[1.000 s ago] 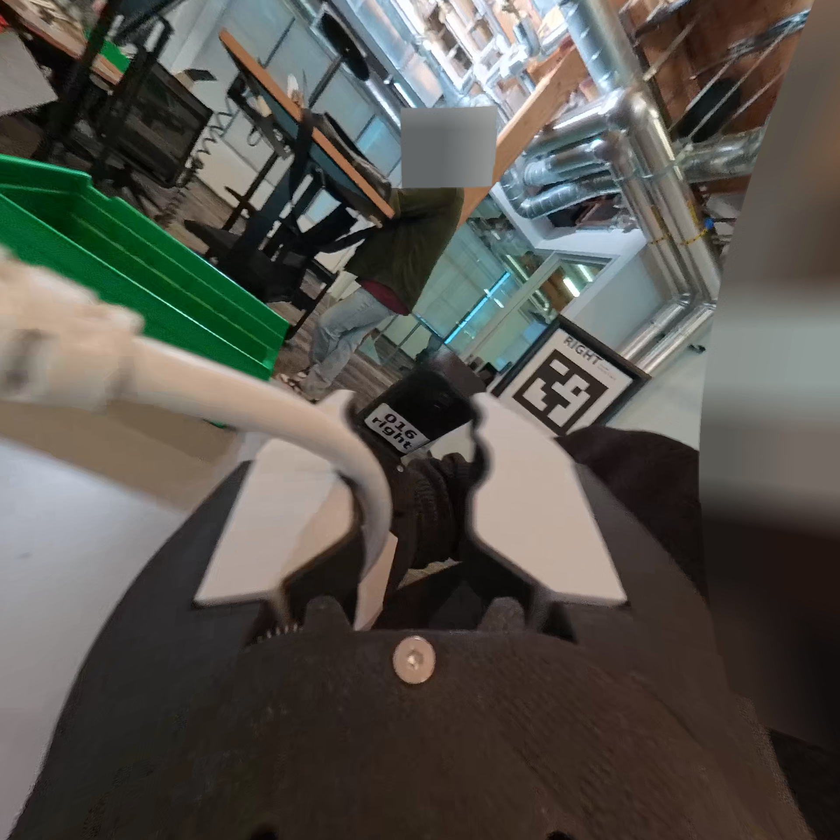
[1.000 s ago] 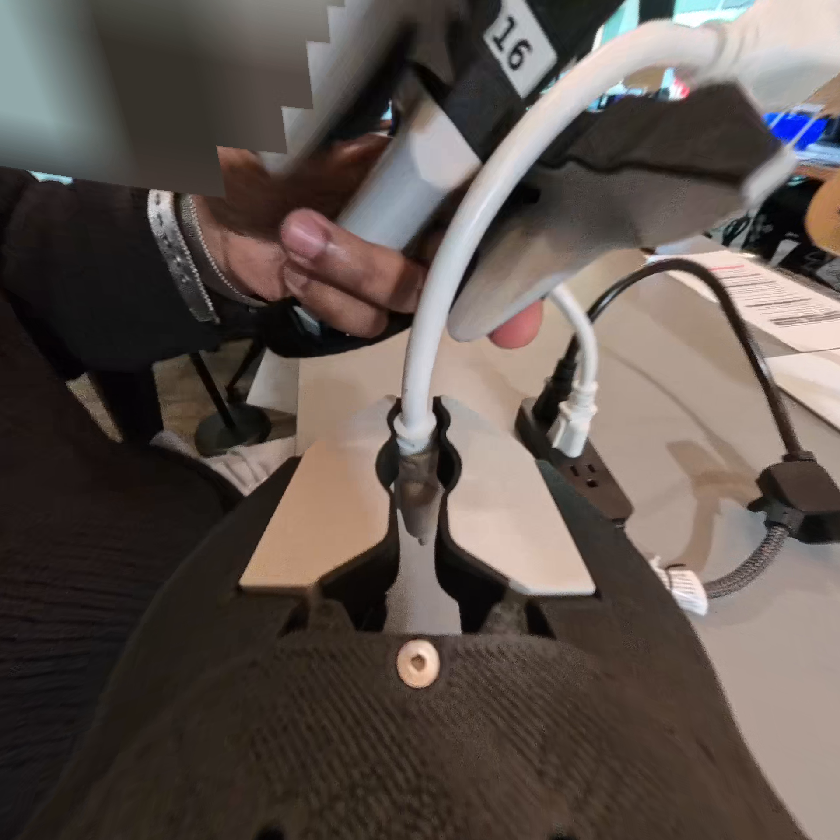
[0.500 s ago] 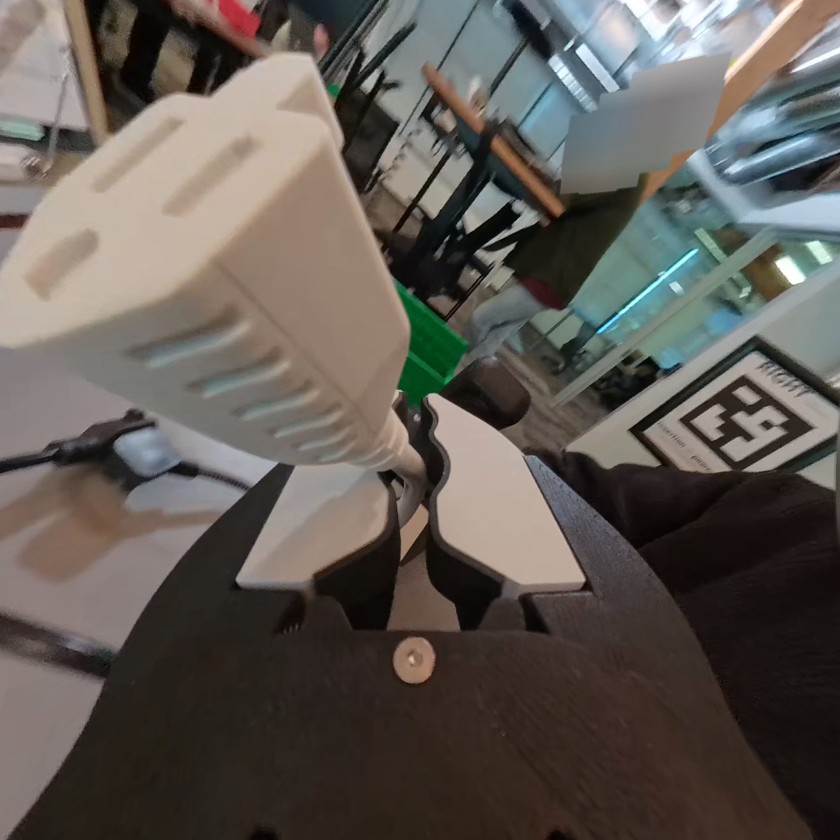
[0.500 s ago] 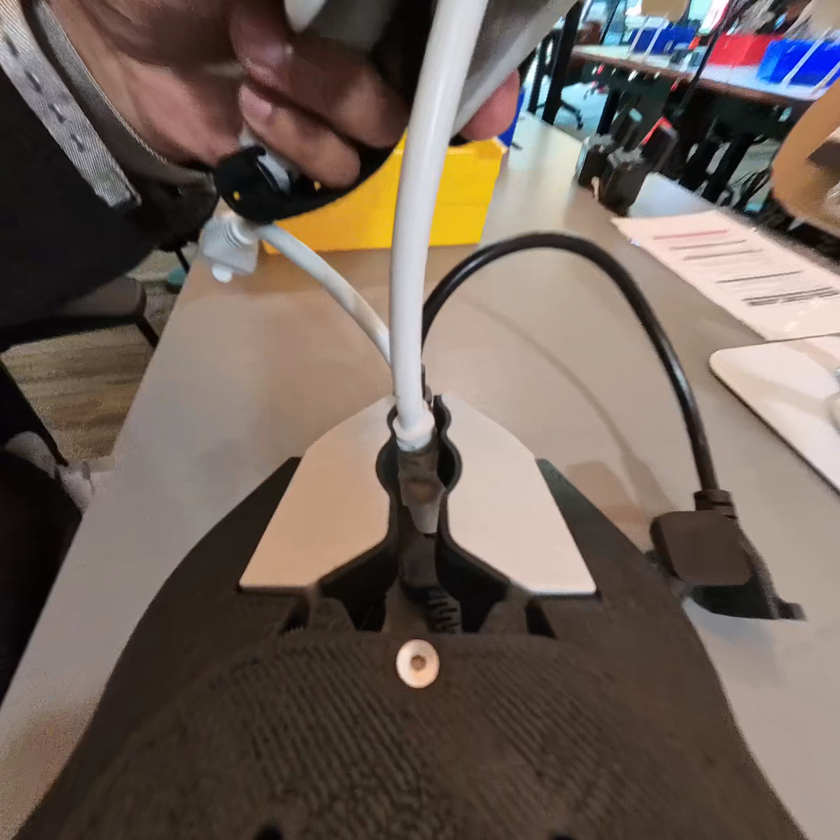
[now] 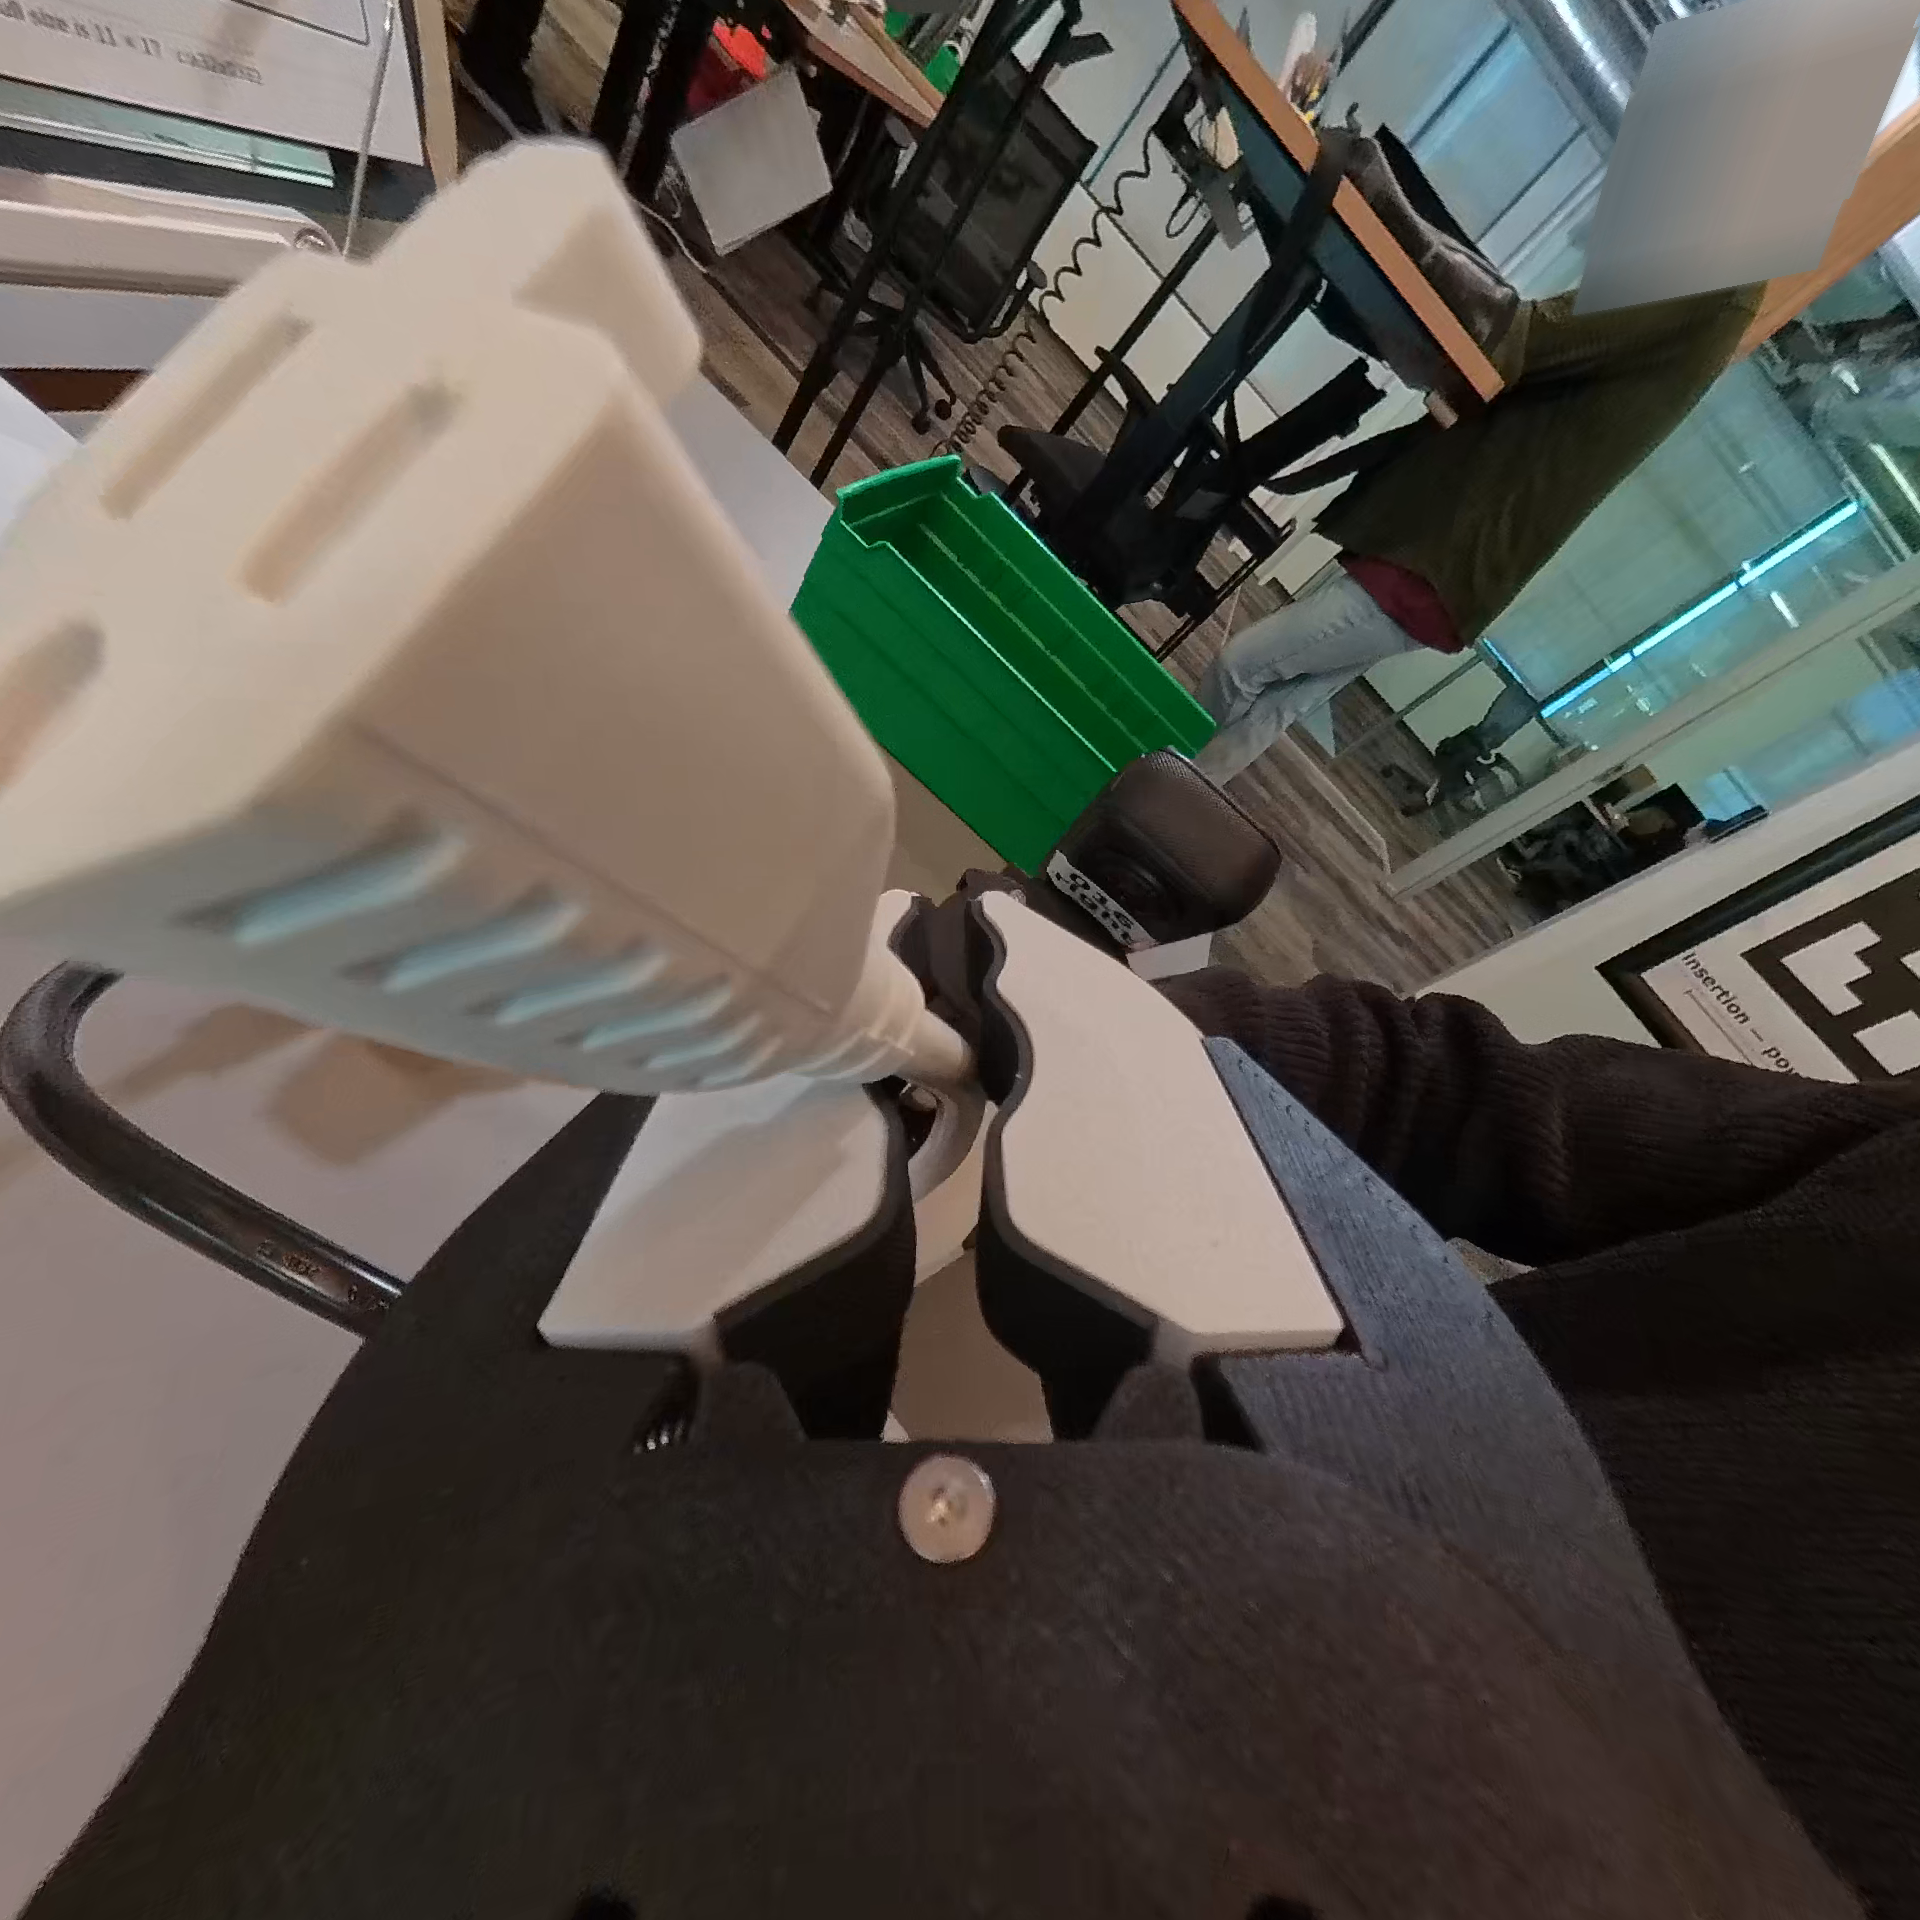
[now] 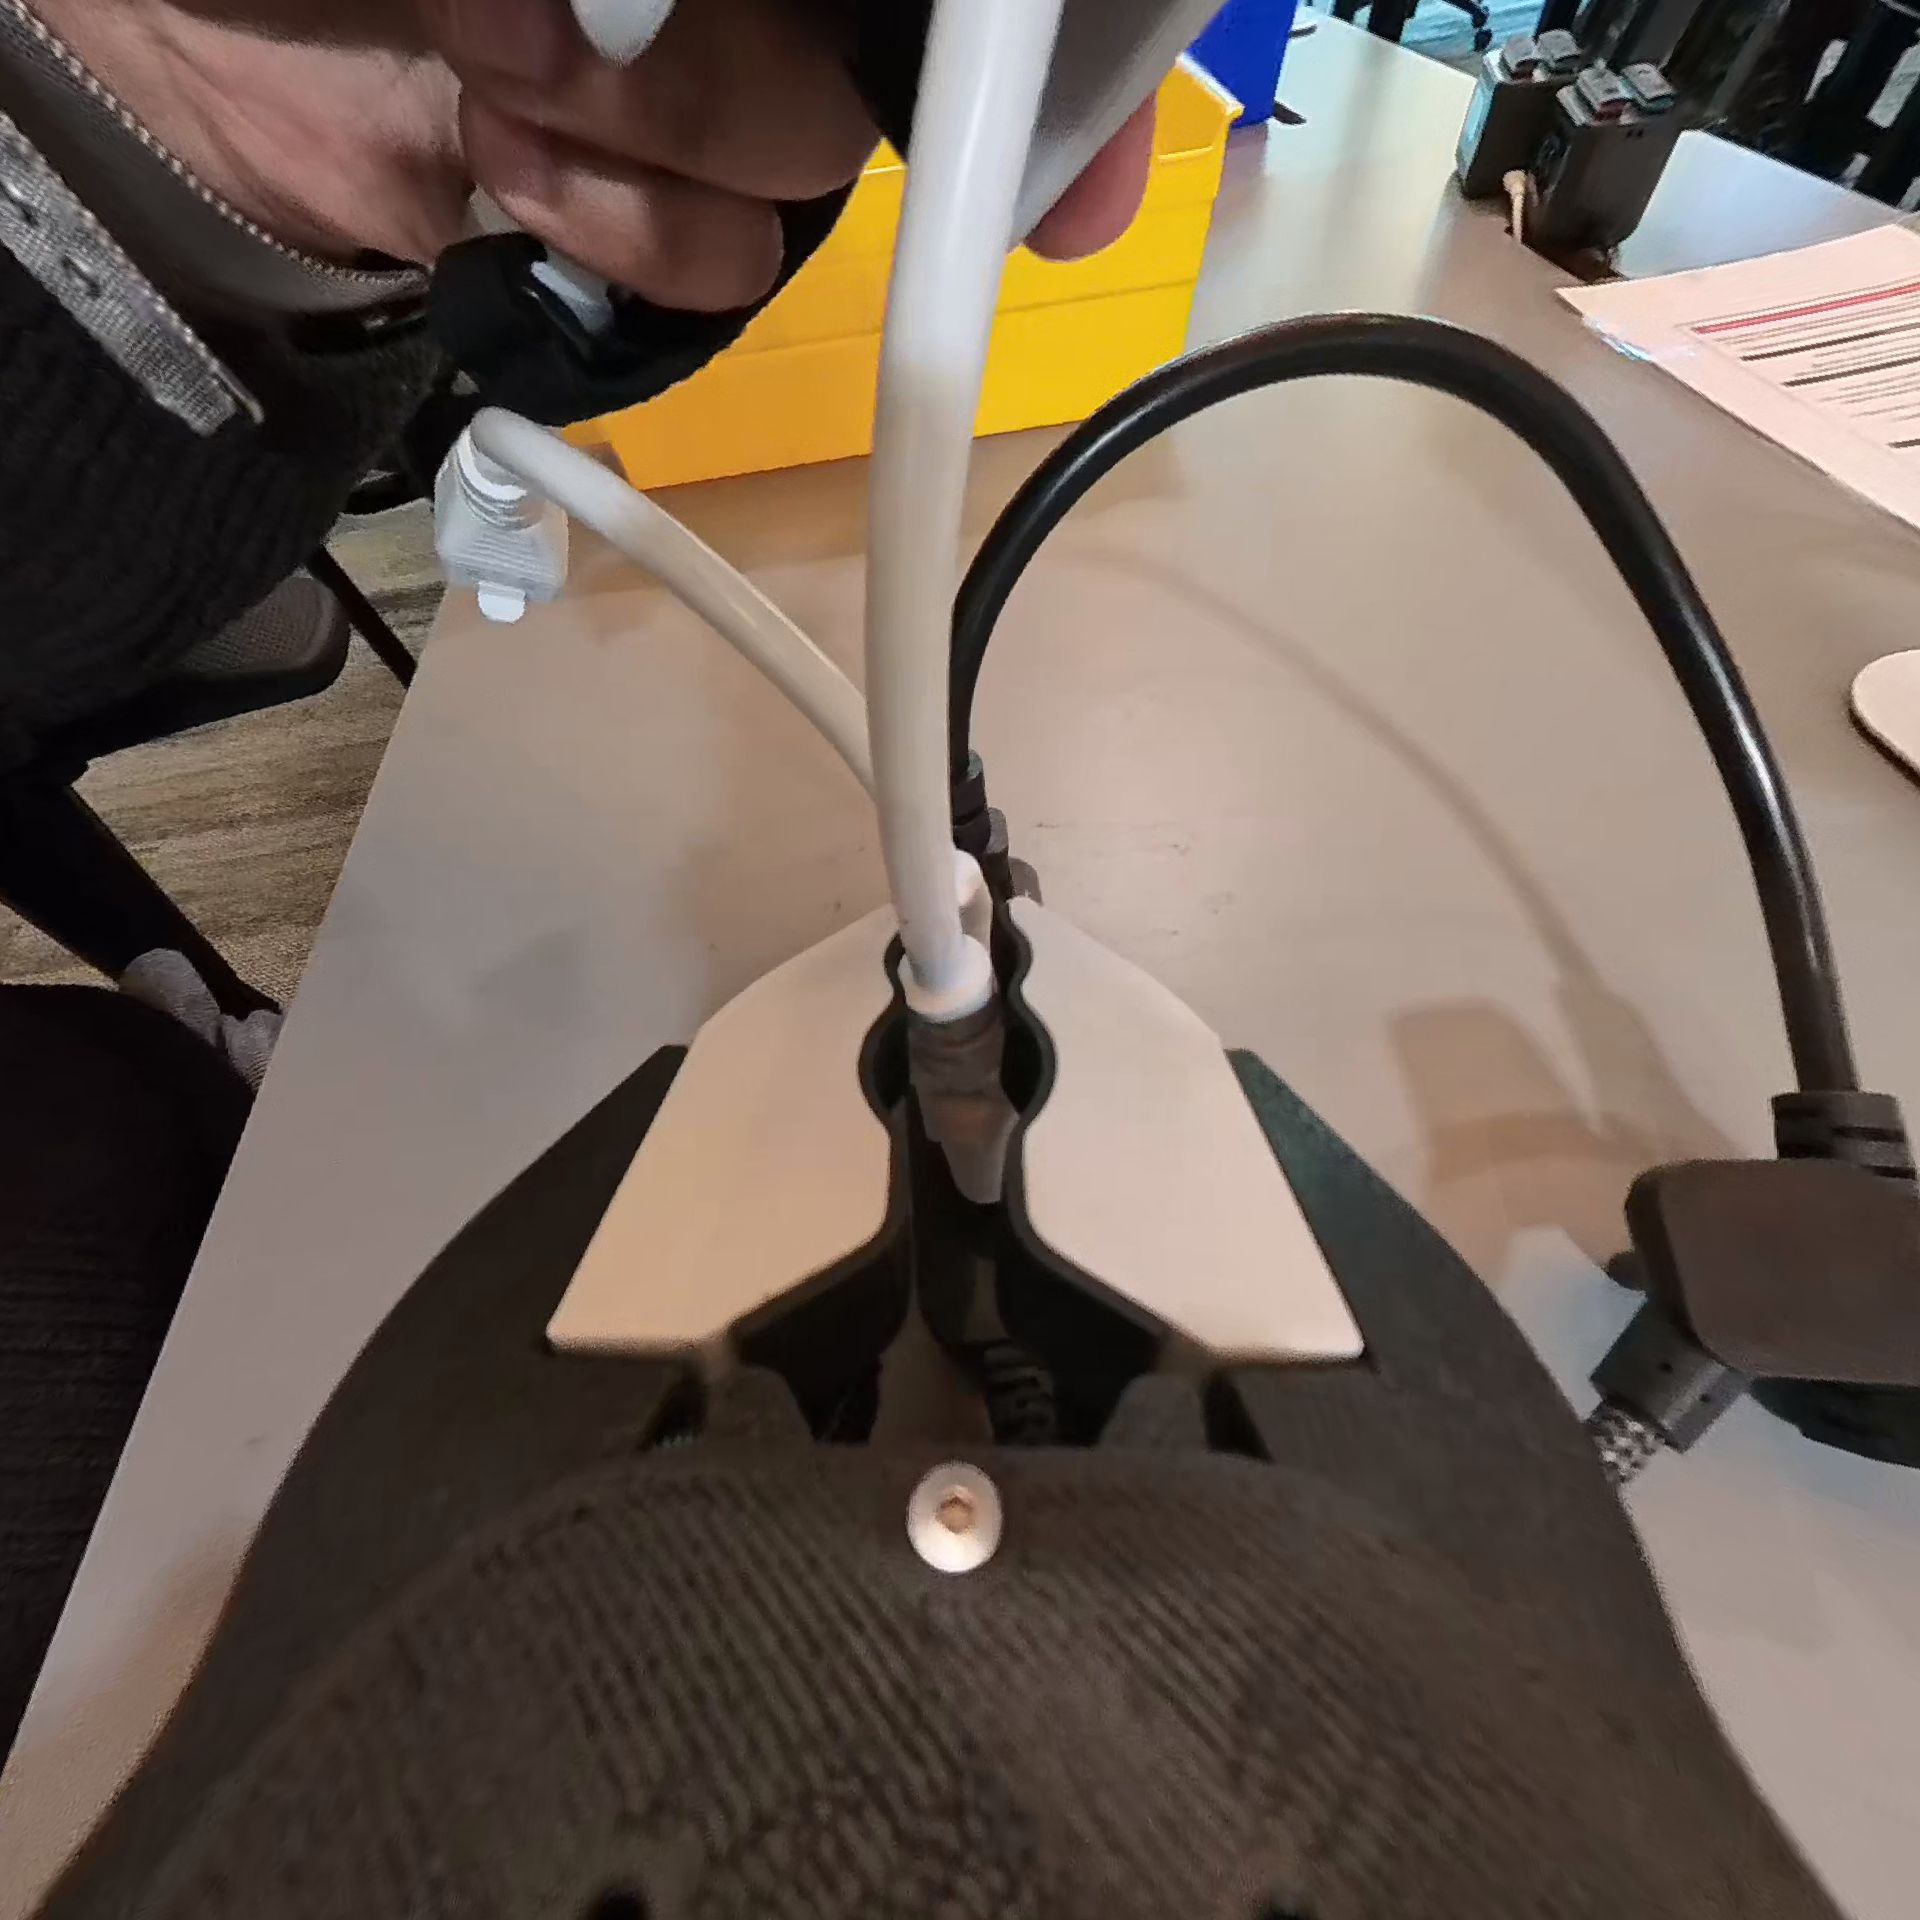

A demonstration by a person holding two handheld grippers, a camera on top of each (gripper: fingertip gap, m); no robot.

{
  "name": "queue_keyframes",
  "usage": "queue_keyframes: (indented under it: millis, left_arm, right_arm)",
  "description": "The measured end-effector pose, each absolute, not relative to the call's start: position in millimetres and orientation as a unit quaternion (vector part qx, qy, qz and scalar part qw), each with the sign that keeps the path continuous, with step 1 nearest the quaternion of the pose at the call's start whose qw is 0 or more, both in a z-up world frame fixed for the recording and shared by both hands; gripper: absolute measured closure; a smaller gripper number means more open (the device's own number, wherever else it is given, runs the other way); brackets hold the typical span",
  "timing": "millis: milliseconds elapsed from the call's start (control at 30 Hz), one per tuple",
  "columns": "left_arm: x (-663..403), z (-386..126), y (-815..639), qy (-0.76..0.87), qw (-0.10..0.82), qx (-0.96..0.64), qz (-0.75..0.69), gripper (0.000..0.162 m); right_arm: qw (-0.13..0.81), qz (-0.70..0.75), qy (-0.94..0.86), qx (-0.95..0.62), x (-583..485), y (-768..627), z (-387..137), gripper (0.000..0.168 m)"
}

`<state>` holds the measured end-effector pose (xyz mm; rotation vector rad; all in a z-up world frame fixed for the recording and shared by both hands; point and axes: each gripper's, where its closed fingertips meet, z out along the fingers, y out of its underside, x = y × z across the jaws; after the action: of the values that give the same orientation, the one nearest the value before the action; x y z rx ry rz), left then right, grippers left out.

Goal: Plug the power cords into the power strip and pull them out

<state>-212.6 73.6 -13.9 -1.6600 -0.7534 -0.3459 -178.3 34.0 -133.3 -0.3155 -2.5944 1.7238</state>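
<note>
In the left wrist view the left tongs (image 5: 951, 1049) are clamped on the white cord (image 5: 940, 1101) just behind its socket end (image 5: 416, 707), which fills the upper left of the frame, blurred, with its three slots facing up and left. A loop of black cord (image 5: 135, 1174) curves at the left edge over the pale surface (image 5: 156, 1507). Behind the tongs, at centre, sits a green bin (image 5: 987, 675); the right tongs (image 5: 1153, 862) show only as a dark body beyond the tips, with a dark sleeve (image 5: 1558, 1143) running to the right edge. A person (image 5: 1507, 468) sits at a desk in the upper right.

In the right wrist view the right tongs (image 6: 956, 997) are closed around the white cord (image 6: 920, 582) at its grey-sleeved end, which lies in the round notch between the tips. The cord rises straight up to the top of the frame, where a hand (image 6: 520, 135) holds the left tongs; whether those are closed cannot be told from this view. A second white cord (image 6: 665, 540) arcs from behind the tips to a white plug (image 6: 499, 520) hanging at the left, off the edge of the surface (image 6: 1247, 727). The black cord (image 6: 1351, 384) arches from just behind the tips to a flat black plug (image 6: 1787, 1278) lying at the right edge, with a braided lead (image 6: 1642, 1423) leaving it. A yellow bin (image 6: 987, 312) stands at upper centre and a printed sheet (image 6: 1787, 353) at upper right. The power strip cannot be made out in either view.
</note>
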Motion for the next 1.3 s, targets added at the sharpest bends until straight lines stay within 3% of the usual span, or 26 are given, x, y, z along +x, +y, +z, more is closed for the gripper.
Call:
queue_keyframes:
  millis: [200,700,767,800,900,1000,1067,1300]
  left_arm:
    - [-200.7,-14.7,76.0,-0.313,0.592,-0.73,-0.136,0.156]
    - [-192.4,-27.8,65.1,-0.306,0.581,-0.743,-0.125,0.154]
    - [-191.6,-28.1,63.6,-0.308,0.585,-0.738,-0.133,0.154]
    - [-191.8,-28.5,62.8,-0.307,0.585,-0.739,-0.131,0.154]
    - [-193.2,-28.8,62.1,-0.305,0.586,-0.74,-0.126,0.154]
    - [-195.1,-28.7,62.4,-0.305,0.591,-0.736,-0.128,0.153]
    - [-196.0,-28.8,61.7,-0.305,0.592,-0.734,-0.128,0.153]
    - [-199.2,-32.6,61.0,-0.308,0.589,-0.737,-0.12,0.152]
  right_arm:
    - [-0.051,0.557,-0.827,-0.06,-169.0,36.0,-133.5,0.154]
    - [-0.07,0.558,-0.825,-0.056,-167.0,36.6,-137.2,0.153]
    - [-0.078,0.563,-0.817,-0.092,-170.4,40.2,-132.3,0.122]
    - [-0.079,0.58,-0.804,-0.104,-172.1,43.0,-124.8,0.118]
    - [-0.063,0.629,-0.767,-0.109,-175.4,51.3,-100.3,0.132]
    - [-0.016,0.6,-0.796,-0.081,-173.0,50.1,-106.9,0.141]
    - [0.01,0.591,-0.804,-0.056,-168.5,47.4,-109.3,0.156]
    - [0.046,0.601,-0.797,-0.036,-170.2,47.8,-111.5,0.159]
